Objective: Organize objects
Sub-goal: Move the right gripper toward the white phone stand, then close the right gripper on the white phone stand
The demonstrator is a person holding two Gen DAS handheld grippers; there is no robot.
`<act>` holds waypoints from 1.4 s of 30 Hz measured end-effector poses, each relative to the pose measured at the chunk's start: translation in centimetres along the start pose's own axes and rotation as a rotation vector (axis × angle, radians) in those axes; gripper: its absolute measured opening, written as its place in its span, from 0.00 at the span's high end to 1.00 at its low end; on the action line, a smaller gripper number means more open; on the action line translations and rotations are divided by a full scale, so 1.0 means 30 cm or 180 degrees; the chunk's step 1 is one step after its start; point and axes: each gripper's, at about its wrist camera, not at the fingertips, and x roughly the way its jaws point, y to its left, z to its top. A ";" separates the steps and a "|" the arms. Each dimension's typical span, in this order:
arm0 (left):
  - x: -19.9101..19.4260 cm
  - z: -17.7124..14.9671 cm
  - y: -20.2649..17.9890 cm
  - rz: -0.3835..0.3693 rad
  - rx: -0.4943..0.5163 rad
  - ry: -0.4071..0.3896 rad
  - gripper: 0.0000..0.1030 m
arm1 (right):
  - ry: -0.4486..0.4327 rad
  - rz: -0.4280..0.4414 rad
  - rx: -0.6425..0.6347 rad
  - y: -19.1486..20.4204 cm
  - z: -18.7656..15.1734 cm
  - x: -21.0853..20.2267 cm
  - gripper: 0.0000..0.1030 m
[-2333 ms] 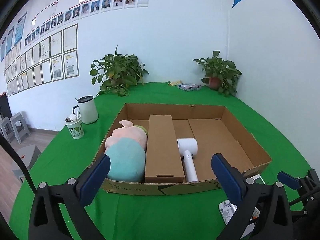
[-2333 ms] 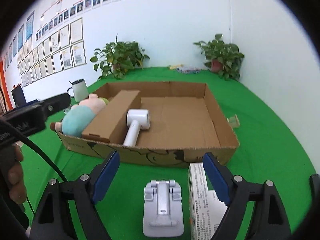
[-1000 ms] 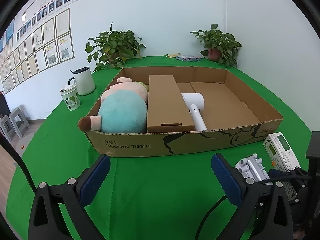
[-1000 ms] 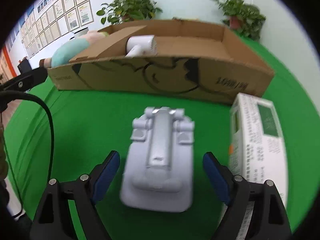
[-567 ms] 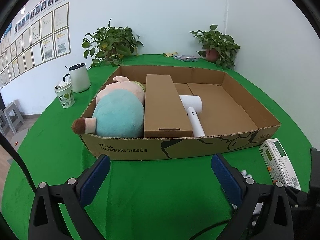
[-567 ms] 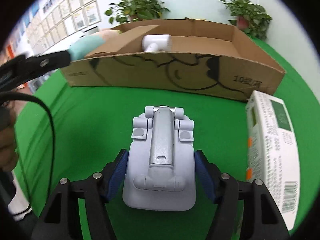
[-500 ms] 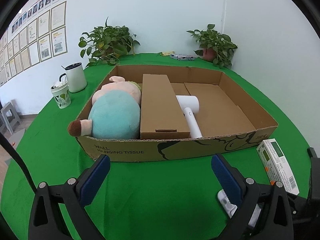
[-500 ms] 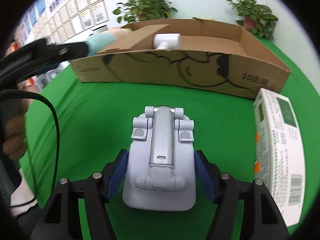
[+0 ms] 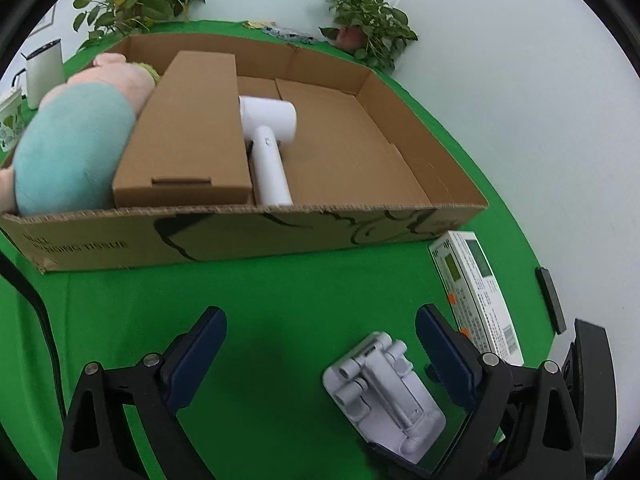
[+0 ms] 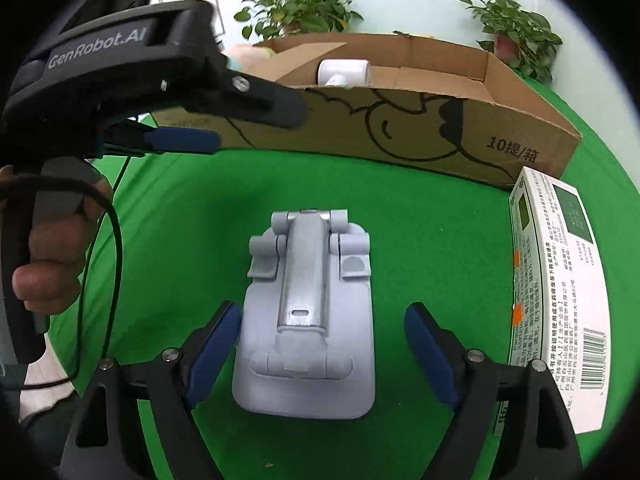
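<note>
A grey folding stand [image 10: 308, 320] lies flat on the green cloth in front of the cardboard box [image 10: 400, 128]. My right gripper [image 10: 322, 340] straddles its near end. Its jaws are opening: the left pad is close to the stand's edge and the right pad stands clear of it. My left gripper [image 9: 320, 344] points down at the cloth with its jaws closing slightly but still wide. The stand [image 9: 380, 392] sits just inside its right finger, untouched. The box [image 9: 260, 236] holds a plush toy [image 9: 72, 148], a long carton [image 9: 188, 128] and a white hair dryer [image 9: 268, 136].
A white printed packet [image 10: 560, 280] lies on the cloth right of the stand, near the box's corner. A hand [image 10: 52, 248] holds the left gripper's handle at the left of the right wrist view. Potted plants [image 9: 368, 24] and a white jug [image 9: 42, 70] stand beyond the box.
The right gripper's pads closed onto the stand's sides half a second ago and have now spread apart. The left gripper tipped downward and came over the stand, which now shows between its fingers.
</note>
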 end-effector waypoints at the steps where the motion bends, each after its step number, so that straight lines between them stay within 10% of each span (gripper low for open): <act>1: 0.000 -0.006 0.001 -0.0025 -0.0005 0.0012 0.08 | 0.0012 -0.0004 -0.0019 0.003 0.001 -0.001 0.18; 9: 0.025 -0.056 0.019 -0.0432 -0.0198 0.0339 0.21 | -0.0003 -0.0220 -0.0183 0.059 -0.020 -0.005 0.19; 11: 0.021 -0.085 0.017 -0.0479 -0.0238 0.0401 0.21 | -0.0048 -0.0163 -0.0237 0.072 -0.033 -0.026 0.35; 21: 0.028 -0.151 0.041 -0.0705 -0.0517 0.0615 0.29 | -0.0082 -0.0152 -0.0268 0.114 -0.027 -0.004 0.25; 35: 0.003 -0.208 0.018 -0.0931 -0.0662 0.0643 0.30 | -0.0148 0.0094 0.0008 0.107 -0.058 -0.050 0.36; 42: 0.006 -0.239 0.015 -0.0939 -0.0814 0.0718 0.62 | -0.0187 0.0278 0.0184 0.114 -0.058 -0.067 0.36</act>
